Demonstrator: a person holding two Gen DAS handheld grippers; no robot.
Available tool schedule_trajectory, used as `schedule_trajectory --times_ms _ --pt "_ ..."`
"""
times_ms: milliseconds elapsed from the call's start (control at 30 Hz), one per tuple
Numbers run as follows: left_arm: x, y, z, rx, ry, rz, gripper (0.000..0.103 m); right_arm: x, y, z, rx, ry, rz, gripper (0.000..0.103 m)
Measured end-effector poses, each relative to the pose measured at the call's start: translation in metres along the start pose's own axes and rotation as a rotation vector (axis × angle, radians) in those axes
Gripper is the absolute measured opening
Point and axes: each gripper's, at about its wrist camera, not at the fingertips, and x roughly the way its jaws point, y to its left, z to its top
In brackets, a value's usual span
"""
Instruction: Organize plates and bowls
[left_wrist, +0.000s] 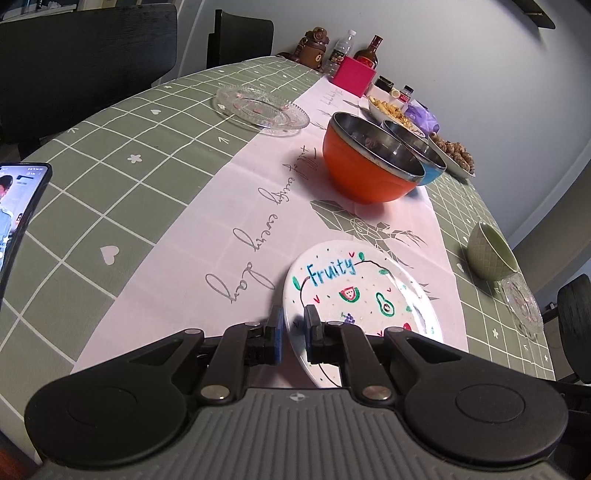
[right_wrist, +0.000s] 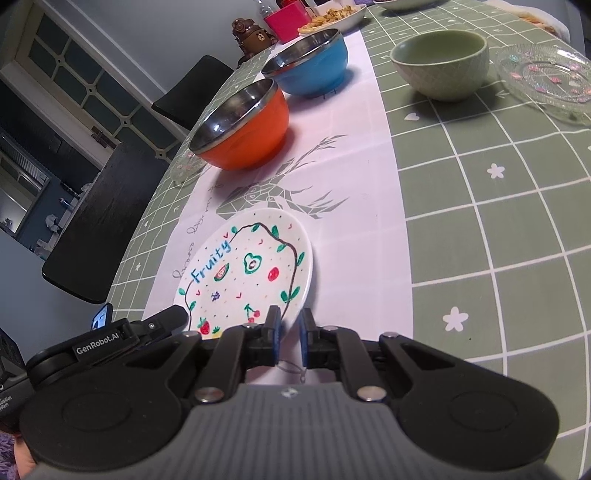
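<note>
the "fruity" plate lies close ahead on the surface, with bare runner between it and the orange bowl beyond. the blue bowl stands just behind the orange one, blocking the runner's middle. on the green checks, the green bowl and a glass plate crowd one side; nearer squares lie bare. a second glass plate and a phone sit opposite.

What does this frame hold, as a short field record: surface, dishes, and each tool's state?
surface: green grid tablecloth with a white runner
painted plate: Fruity plate flat on the runner, nearest both tools
steel bowls: orange bowl, then blue bowl behind it
other dishes: green ceramic bowl, glass plate beside it
left tool: shut on the Fruity plate rim
right tool: shut on the Fruity plate rim
</note>
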Motion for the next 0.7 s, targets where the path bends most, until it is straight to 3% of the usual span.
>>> schedule_trajectory --times_ms 433,533,700 --pt "-0.003 -0.002 0.003 0.011 -0.018 0.024 0.012 -0.002 0.000 0.000 0.011 0.002 -0.013 0.017" --pt "-0.006 -0.003 0.006 0.003 -0.025 0.011 0.019 -0.004 0.002 0.000 -0.003 -0.010 -0.027 0.025" --pt "-0.012 -0.013 0.011 0.058 -0.036 0.030 0.020 -0.009 0.006 0.003 -0.040 -0.046 -0.078 0.039"
